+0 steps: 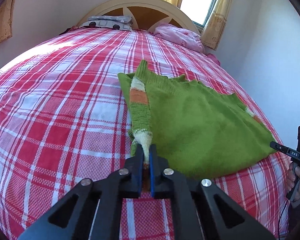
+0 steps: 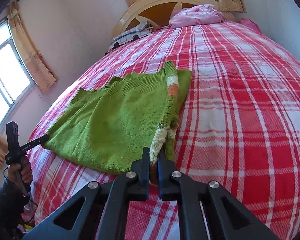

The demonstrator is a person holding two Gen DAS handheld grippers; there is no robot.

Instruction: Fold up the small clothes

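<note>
A small green knitted sweater (image 1: 192, 118) with white and orange striped sleeves lies flat on the red plaid bed; it also shows in the right wrist view (image 2: 118, 120). My left gripper (image 1: 147, 156) is shut on the near left corner, where a striped sleeve (image 1: 140, 104) lies folded along the edge. My right gripper (image 2: 154, 158) is shut on the near right corner, by the other folded sleeve (image 2: 171, 98). Each gripper shows in the other's view, at the sweater's opposite near corner: the right gripper (image 1: 274, 145) and the left gripper (image 2: 45, 139).
The red and white plaid bedsheet (image 1: 60, 110) covers the whole bed. A patterned pillow (image 1: 108, 22) and a pink bundle of bedding (image 1: 180, 36) lie by the wooden headboard (image 1: 146, 10). Walls and curtained windows (image 2: 4, 76) flank the bed.
</note>
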